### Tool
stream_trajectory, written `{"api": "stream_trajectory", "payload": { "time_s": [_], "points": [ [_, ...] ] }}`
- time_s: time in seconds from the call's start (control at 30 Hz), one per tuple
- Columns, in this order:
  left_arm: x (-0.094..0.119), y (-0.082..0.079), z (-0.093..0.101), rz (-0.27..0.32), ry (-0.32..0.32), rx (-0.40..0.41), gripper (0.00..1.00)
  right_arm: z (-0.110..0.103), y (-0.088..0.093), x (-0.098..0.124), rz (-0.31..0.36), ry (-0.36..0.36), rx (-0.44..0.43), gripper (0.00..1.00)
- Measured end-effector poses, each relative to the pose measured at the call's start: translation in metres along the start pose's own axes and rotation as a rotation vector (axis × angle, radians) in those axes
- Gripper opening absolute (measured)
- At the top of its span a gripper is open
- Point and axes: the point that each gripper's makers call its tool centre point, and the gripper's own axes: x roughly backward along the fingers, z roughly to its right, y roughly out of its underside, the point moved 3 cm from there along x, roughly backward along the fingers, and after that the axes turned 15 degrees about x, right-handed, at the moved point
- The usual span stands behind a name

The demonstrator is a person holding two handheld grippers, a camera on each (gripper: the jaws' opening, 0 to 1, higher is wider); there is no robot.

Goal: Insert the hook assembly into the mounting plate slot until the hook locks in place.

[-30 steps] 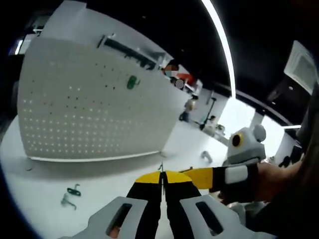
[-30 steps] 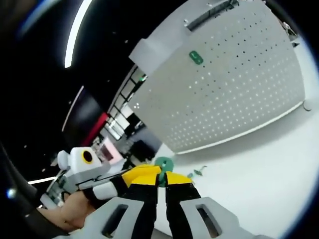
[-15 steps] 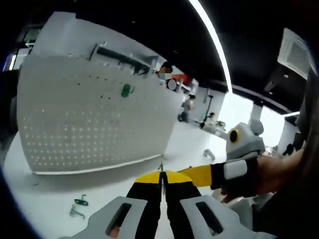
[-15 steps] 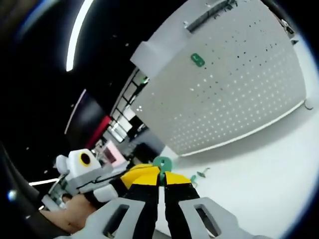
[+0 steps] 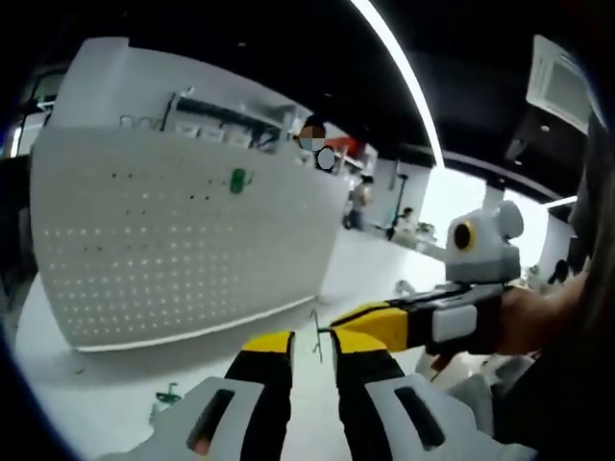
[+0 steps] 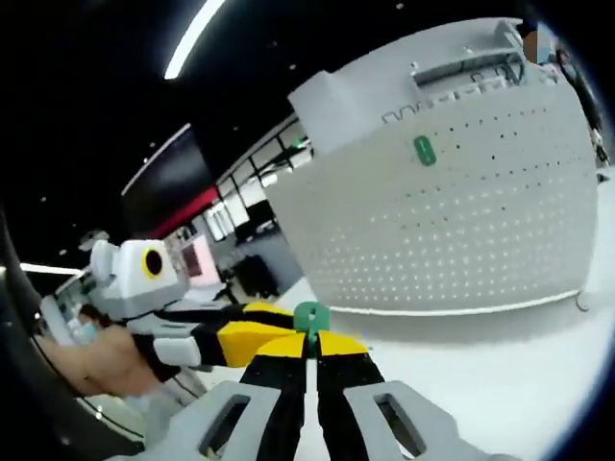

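Hand-off stage: right gripper (image 6: pixel 309 348) pinches the green hook (image 6: pixel 310 318) with jaws pressed together, left gripper (image 5: pixel 312 348) has jaws spread beside it; next, carry the hook to the far pegboard (image 6: pixel 461 221) and seat it.

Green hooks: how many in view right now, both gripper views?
3. One green hook is already on the pegboard. One is pinched in the right gripper, green top showing. One lies on the table below the pegboard. More may be hidden.

Green hook assembly (image 6: pixel 310 319) upright before the white perforated mounting plate (image 6: pixel 480 221).
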Motion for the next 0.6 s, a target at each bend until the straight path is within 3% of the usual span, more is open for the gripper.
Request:
{"api": "stream_trajectory", "payload": {
  "time_s": [0.27,0.6],
  "points": [
    [0.004,-0.005,-0.002,-0.003,-0.006,0.027,0.45,0.001,-0.003,-0.001,-0.014,0.018,0.094,0.0],
    [0.009,-0.005,0.005,-0.031,-0.016,0.039,0.82,0.01,-0.014,-0.003,-0.021,0.051,0.22,0.0]
  ]
}}
